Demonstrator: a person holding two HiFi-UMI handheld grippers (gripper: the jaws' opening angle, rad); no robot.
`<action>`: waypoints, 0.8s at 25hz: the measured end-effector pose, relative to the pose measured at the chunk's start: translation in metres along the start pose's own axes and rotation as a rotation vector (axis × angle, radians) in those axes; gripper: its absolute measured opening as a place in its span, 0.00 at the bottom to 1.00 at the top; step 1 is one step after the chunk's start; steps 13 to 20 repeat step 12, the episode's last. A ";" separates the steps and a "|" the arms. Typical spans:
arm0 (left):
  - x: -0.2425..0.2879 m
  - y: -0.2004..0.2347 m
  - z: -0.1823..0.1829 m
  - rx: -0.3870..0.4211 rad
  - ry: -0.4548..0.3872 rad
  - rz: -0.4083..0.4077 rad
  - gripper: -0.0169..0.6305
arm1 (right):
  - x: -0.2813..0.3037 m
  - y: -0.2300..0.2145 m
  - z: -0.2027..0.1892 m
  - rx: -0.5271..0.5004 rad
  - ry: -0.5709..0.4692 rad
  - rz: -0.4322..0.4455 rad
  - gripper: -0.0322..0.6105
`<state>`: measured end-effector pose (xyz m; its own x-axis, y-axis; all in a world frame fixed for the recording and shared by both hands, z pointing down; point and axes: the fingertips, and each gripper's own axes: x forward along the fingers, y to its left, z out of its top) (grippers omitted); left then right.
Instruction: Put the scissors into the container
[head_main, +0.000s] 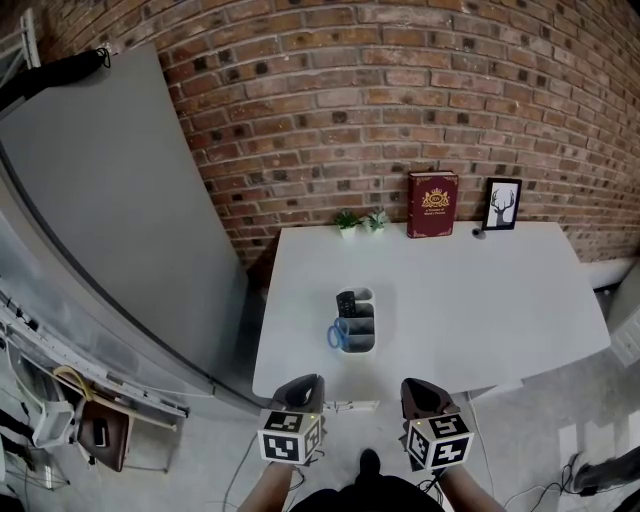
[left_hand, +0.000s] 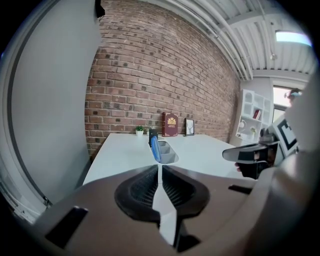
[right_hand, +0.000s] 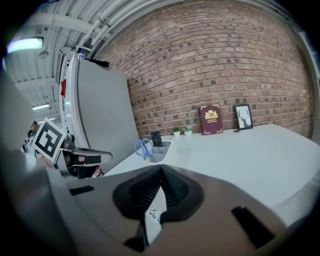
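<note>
We hold the left gripper (head_main: 303, 386) and right gripper (head_main: 420, 392) off the white desk's (head_main: 480, 290) front edge, both claws closed and empty. The blue-handled scissors (head_main: 335, 335) stand in the grey divided container (head_main: 361, 324) near that edge.

The container (head_main: 357, 322) stands on the bench (head_main: 480, 290), left of its middle, near the front edge; the scissors (head_main: 335, 335) sit in its near end, at the left side; along the back edge stand two plants (head_main: 347, 222), a book (head_main: 432, 204) and a picture frame (head_main: 502, 204), left to right; the left claw (head_main: 305, 383) and right claw (head_main: 418, 386) hang before the front edge.
</note>
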<state>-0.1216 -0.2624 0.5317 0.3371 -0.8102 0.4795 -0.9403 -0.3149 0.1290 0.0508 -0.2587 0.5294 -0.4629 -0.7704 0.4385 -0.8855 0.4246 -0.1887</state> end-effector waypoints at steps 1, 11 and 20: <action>0.000 0.000 0.000 0.000 -0.001 0.001 0.07 | 0.000 0.000 0.000 0.000 0.000 0.001 0.05; -0.004 0.004 -0.002 -0.060 -0.009 0.009 0.07 | -0.002 0.002 -0.002 -0.007 0.007 0.010 0.05; -0.004 0.004 -0.003 -0.065 -0.008 0.011 0.07 | -0.002 0.002 -0.003 -0.008 0.008 0.009 0.05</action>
